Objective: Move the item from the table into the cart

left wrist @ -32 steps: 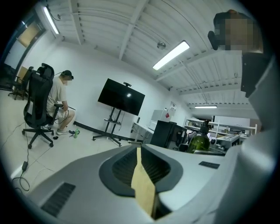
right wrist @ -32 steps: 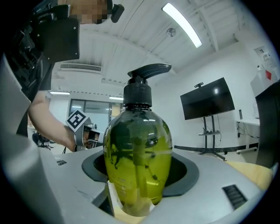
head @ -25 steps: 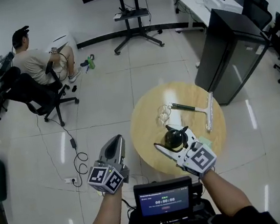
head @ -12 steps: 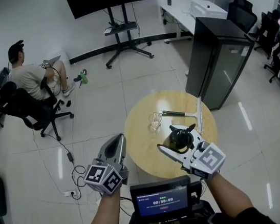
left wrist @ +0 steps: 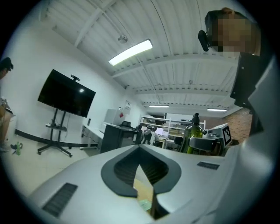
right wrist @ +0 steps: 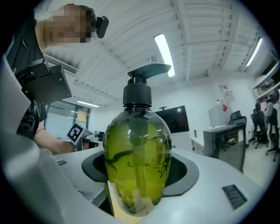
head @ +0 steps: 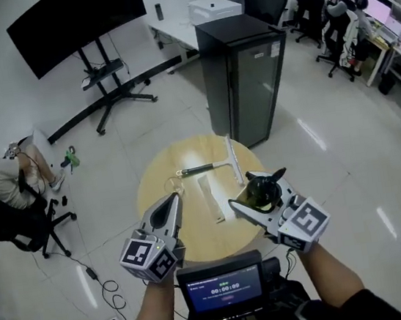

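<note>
A green pump bottle (head: 257, 195) with a black pump head (right wrist: 142, 72) is held upright above the near right edge of the round wooden table (head: 160, 174). My right gripper (head: 259, 190) is shut on it, and the bottle's body (right wrist: 138, 162) fills the space between its jaws. My left gripper (head: 169, 201) hovers over the table's near left edge, shut with nothing in it. The left gripper view shows its jaws (left wrist: 142, 175) closed together and the bottle (left wrist: 194, 133) off to the right. No cart is clearly seen.
A squeegee (head: 216, 164), a pale flat strip (head: 210, 200) and a small clear item (head: 177, 190) lie on the table. A black cabinet (head: 244, 75) stands behind it. A TV stand (head: 103, 73) and a seated person (head: 0, 183) are at the left. A small screen (head: 219, 290) is below my hands.
The view has swung round, so the black cabinet now stands behind the table and the seated person sits lower left. Both grippers moved along, the right one still holding the bottle.
</note>
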A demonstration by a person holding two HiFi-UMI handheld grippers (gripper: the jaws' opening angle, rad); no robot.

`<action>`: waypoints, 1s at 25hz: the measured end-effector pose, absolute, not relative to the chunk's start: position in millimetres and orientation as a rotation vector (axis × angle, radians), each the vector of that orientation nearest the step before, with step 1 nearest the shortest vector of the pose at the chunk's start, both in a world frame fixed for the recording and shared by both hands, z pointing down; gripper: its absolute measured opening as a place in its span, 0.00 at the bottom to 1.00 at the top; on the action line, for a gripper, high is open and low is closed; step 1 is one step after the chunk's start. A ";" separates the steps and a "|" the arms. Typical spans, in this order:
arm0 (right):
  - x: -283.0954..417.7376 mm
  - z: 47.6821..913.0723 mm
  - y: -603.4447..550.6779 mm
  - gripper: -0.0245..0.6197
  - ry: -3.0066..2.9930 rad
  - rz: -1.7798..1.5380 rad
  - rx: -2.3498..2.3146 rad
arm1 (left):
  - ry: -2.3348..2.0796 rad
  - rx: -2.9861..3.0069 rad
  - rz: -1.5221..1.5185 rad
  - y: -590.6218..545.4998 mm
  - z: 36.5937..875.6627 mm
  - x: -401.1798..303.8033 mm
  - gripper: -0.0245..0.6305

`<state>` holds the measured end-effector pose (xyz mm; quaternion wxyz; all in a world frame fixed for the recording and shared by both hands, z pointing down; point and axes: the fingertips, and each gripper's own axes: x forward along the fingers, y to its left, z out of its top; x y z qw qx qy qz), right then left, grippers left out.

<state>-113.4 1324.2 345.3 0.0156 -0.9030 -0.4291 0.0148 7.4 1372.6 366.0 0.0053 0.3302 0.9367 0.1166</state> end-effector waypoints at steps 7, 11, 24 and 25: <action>-193.3 335.0 1280.4 0.46 -1.836 0.047 -2.524 | 3.130 0.584 0.286 1364.1 365.0 -80.2 0.01; -267.6 344.1 1206.7 0.46 -2.115 0.041 -2.292 | 3.241 0.231 0.273 1315.2 385.2 -176.1 0.01; -463.4 315.6 694.4 0.46 -2.786 0.014 -1.513 | 3.132 -0.860 0.249 828.7 369.6 -475.6 0.01; -474.0 314.6 644.7 0.46 -2.819 -0.005 -1.443 | 3.107 -0.941 0.242 779.0 366.6 -494.5 0.01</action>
